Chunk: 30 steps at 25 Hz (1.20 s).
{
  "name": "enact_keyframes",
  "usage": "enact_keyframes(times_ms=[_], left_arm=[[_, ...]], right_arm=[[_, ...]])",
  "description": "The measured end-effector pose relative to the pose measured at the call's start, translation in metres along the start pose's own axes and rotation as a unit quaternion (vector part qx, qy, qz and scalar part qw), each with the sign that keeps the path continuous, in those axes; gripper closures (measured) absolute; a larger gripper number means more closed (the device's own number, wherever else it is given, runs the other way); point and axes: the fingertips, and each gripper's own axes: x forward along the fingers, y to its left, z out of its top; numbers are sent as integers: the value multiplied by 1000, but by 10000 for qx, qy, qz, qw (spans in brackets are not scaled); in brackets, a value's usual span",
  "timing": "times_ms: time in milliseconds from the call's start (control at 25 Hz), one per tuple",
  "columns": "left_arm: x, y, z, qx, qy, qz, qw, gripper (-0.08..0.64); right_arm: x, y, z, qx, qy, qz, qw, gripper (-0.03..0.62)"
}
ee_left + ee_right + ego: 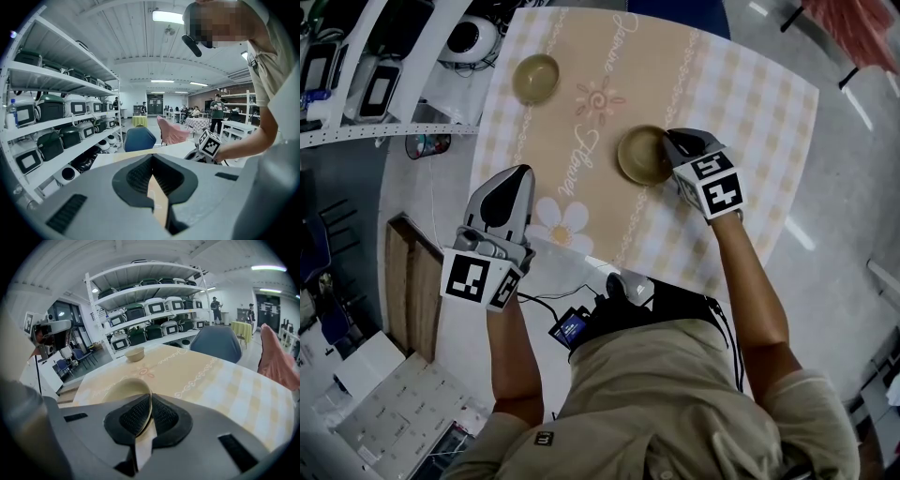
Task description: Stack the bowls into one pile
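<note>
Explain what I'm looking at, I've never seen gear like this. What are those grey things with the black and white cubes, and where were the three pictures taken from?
There is no robot. A person holds a clamp-like tool in each hand, and the cubes are part of the tools. One picture comes from a camera on the person's head, looking down. The other two come from cameras riding on each tool, looking along its jaws. Two bowls sit on the table. The right hand-held gripper is shut on the rim of the nearer bowl. The farther bowl stands apart. The left hand-held gripper is shut and empty, near the table's edge.
</note>
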Motion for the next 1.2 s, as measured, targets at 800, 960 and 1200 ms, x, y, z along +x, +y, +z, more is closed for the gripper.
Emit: enact_keyframes(times_ms=[800, 960, 1200], left_arm=[[19, 6, 10, 50, 42, -72, 10000, 554], [17, 13, 14, 47, 5, -49, 10000, 553], [16, 31, 13, -49, -93, -27, 9999, 554]], right_arm=[[11, -8, -1, -1015, 271, -427, 9935, 560], [11, -8, 0, -1109, 352, -479, 9921, 557], [12, -4, -1, -1213, 500, -502, 9901, 517]])
